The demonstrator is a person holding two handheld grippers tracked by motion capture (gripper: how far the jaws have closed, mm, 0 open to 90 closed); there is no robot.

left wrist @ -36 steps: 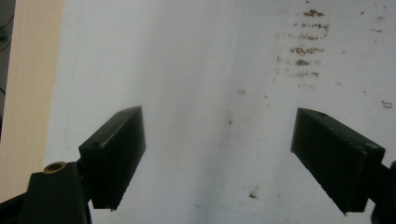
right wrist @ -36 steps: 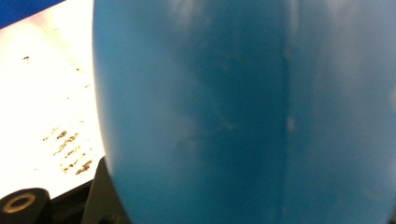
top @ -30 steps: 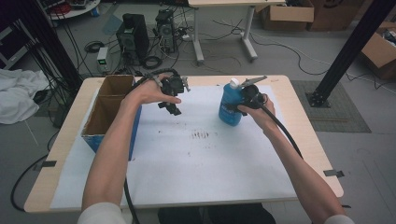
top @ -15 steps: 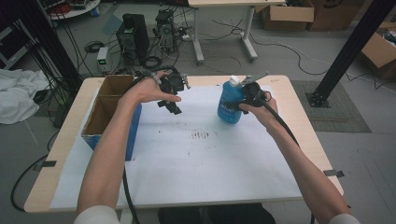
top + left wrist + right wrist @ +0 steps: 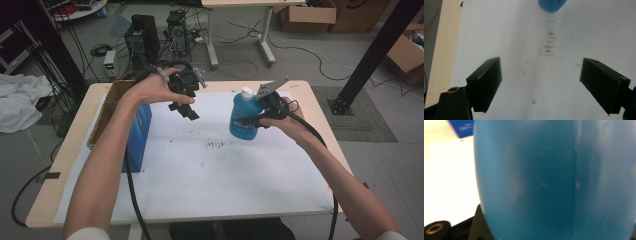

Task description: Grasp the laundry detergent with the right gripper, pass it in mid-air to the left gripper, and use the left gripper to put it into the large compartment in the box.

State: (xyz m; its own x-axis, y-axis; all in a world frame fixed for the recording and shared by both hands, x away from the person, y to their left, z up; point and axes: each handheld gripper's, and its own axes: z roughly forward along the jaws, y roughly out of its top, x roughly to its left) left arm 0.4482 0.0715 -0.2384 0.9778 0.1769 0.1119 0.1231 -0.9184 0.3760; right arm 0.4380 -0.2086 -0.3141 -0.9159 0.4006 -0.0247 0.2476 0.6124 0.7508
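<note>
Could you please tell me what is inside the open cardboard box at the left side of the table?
The cardboard box shows bare brown inner walls near its top in the high view. The person's left forearm crosses over it and covers most of the opening, so its floor and any contents cannot be seen.

We see even, soft indoor light, faint shadows on the table (image 5: pixel 210 200), and the blue bottle (image 5: pixel 554 180) blurred close up.

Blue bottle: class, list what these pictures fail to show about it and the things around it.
- Bottle label: too small in high view, blurred in right gripper view.
- Bottle top: cut off by the top edge, left gripper view.
- Right hand-held gripper jaws: hidden behind the bottle.
- Box contents: hidden by forearm and wall.
</note>
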